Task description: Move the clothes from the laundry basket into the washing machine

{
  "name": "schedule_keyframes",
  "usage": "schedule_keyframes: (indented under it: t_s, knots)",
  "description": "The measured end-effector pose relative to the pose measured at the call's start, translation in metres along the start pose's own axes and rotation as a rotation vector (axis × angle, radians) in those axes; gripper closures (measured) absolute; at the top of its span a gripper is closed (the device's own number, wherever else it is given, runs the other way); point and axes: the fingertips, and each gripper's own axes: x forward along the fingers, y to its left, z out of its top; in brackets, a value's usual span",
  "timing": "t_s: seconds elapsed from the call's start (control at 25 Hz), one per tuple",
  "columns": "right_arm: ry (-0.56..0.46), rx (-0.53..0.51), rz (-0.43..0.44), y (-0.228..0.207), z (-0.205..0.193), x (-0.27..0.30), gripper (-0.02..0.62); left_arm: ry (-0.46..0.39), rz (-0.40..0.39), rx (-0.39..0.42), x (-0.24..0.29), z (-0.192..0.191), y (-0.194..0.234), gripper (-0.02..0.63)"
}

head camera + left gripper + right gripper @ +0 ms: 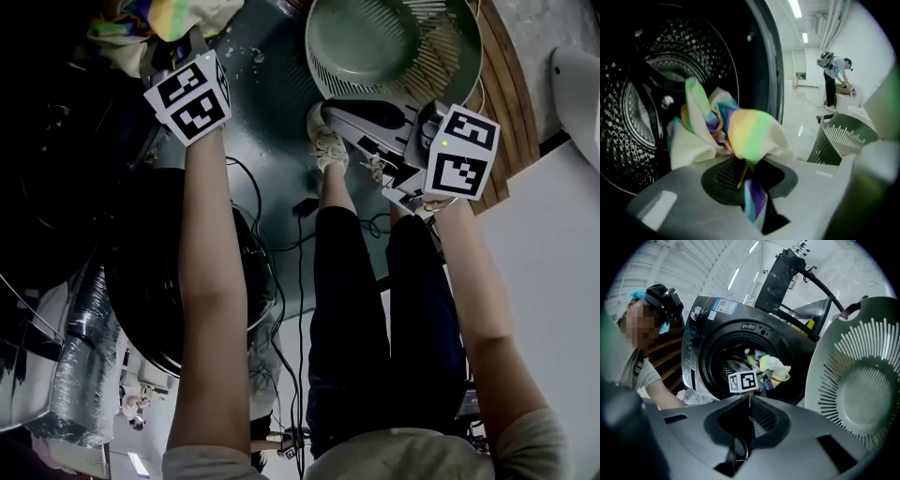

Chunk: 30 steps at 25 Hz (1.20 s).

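1. left gripper (740, 171): matte grey plastic jaws clamped tight on a rainbow cloth (745, 133); the black ribbed pads pinch a thin twisted strip of it.
2. the rest of the cloth bunches just ahead of the tips: soft, crumpled, pastel green, yellow, purple and cream folds, with one tail hanging down between the jaws.
3. drum (651, 93) straight ahead and left of the left gripper: round, shiny perforated metal. the cloth sits at its mouth; can't tell if it is past the rim.
4. right gripper (749, 401): jaws closed together, ribbed pads meeting, nothing held.
5. washing machine (701, 341) ahead of the right gripper: dark glossy front, round door opening with the cloth in it.
6. laundry basket (862, 385) just right of the right gripper: pale green plastic, round, slotted wall, smooth bottom showing.
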Motion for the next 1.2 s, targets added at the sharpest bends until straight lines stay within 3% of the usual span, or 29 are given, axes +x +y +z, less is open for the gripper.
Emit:
schedule_keyframes:
  t_s: [0.04,0.08,0.2,0.36,0.48,0.56,0.64,0.76,0.84,0.96,1.08,1.2]
  knots:
    - [0.003,-0.003,-0.003,0.0,-0.001,-0.001,0.58,-0.034,0.001,0.012,-0.009,0.009,0.003,0.534]
    - [0.006,-0.007,-0.004,0.0,-0.001,-0.001,0.581,-0.065,0.015,0.021,-0.016,0.02,0.009,0.541]
    - [0.01,-0.021,-0.002,0.001,0.002,-0.001,0.58,-0.111,0.084,0.06,-0.012,0.05,0.031,0.545]
    - [0.009,-0.031,-0.005,0.004,0.006,0.004,0.581,-0.095,0.179,0.144,0.015,0.066,0.06,0.543]
    - [0.001,-0.029,-0.009,0.004,0.008,0.007,0.581,-0.14,0.253,0.151,0.028,0.09,0.094,0.543]
    - [-0.001,-0.034,-0.016,0.001,0.009,0.009,0.581,-0.135,0.308,0.103,0.038,0.094,0.12,0.541]
    - [-0.006,-0.035,-0.027,-0.003,0.01,0.01,0.58,-0.064,0.34,0.06,0.05,0.083,0.133,0.536]
    - [-0.013,-0.023,-0.028,-0.003,0.011,0.009,0.581,0.006,0.333,0.034,0.058,0.066,0.124,0.502]
    - [-0.014,-0.027,-0.023,0.001,0.013,0.011,0.581,-0.01,0.339,-0.02,0.052,0.063,0.121,0.482]
    - [-0.02,-0.043,-0.015,0.012,0.02,0.008,0.581,-0.07,0.336,-0.114,0.028,0.069,0.111,0.38]
    - [-0.032,-0.075,-0.039,0.027,0.033,-0.003,0.58,-0.114,0.298,-0.2,-0.012,0.069,0.088,0.366]
    - [-0.045,-0.164,-0.103,0.052,0.052,-0.013,0.58,-0.127,0.197,-0.25,-0.065,0.069,0.05,0.364]
